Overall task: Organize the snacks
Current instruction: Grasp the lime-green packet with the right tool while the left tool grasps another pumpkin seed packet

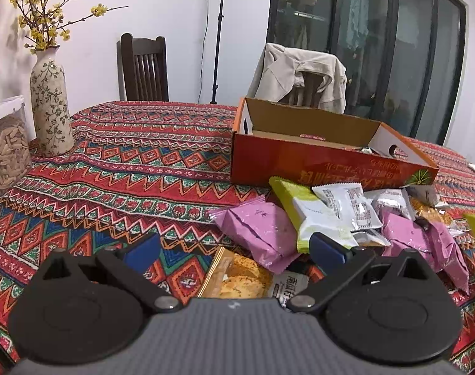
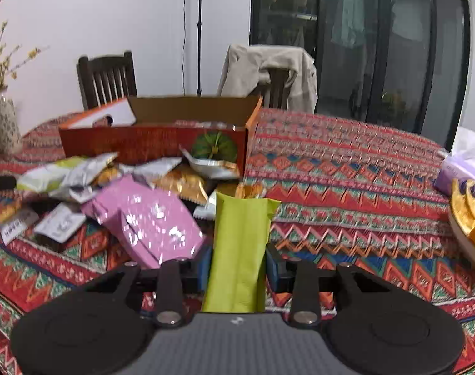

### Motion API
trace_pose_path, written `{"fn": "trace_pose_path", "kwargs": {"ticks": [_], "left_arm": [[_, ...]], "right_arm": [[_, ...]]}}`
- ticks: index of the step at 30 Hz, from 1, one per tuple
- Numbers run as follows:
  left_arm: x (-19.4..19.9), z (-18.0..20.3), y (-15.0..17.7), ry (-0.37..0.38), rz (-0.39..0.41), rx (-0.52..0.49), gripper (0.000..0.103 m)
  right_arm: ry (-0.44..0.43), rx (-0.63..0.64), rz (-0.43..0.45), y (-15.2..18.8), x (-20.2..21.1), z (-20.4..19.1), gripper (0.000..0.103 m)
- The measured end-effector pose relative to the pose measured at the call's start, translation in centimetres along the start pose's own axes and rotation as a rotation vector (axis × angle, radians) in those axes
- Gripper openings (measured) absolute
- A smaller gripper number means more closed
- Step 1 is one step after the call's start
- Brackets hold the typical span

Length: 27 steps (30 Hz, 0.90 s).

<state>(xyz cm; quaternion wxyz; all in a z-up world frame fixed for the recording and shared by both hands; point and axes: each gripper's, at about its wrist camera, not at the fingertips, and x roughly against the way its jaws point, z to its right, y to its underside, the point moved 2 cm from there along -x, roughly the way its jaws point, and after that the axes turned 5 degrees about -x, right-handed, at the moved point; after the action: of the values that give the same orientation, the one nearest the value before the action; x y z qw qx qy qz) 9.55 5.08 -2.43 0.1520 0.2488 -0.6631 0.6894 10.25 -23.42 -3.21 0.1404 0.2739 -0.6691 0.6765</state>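
Right tool (image 2: 239, 265) clamped a green packet (image 2: 240, 243); left tool (image 1: 234, 250) gaped, empty.
Thin film could slip out before reaching the box (image 2: 156, 143).

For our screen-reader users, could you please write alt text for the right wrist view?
The right gripper holds a lime-green snack packet between its jaws above a patterned tablecloth. Left of it lies a heap of snack packets before an open orange cardboard box.
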Motion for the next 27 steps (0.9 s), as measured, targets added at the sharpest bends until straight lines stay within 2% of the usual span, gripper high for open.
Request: {"fn": "trace_pose_path", "kwargs": {"ticks": [5, 11, 22, 27], "left_arm": [[-0.4, 0.2, 0.2, 0.002, -0.049, -0.01, 0.103], [-1.1, 0.4, 0.6, 0.007, -0.124, -0.033, 0.103], [-3.3, 2.2, 1.4, 0.022, -0.225, -0.123, 0.103], [-3.6, 2.0, 1.6, 0.032, -0.216, -0.117, 0.103]], "right_arm": [[-0.018, 0.009, 0.059, -1.3, 1.1, -0.2, 0.035], [-0.059, 0.019, 0.087, -2.0, 0.6, -1.4, 0.035], [-0.087, -0.005, 0.075, -0.7, -0.4, -1.3, 0.035], [-0.093, -0.01, 0.072, -0.5, -0.4, -1.2, 0.035]]}}
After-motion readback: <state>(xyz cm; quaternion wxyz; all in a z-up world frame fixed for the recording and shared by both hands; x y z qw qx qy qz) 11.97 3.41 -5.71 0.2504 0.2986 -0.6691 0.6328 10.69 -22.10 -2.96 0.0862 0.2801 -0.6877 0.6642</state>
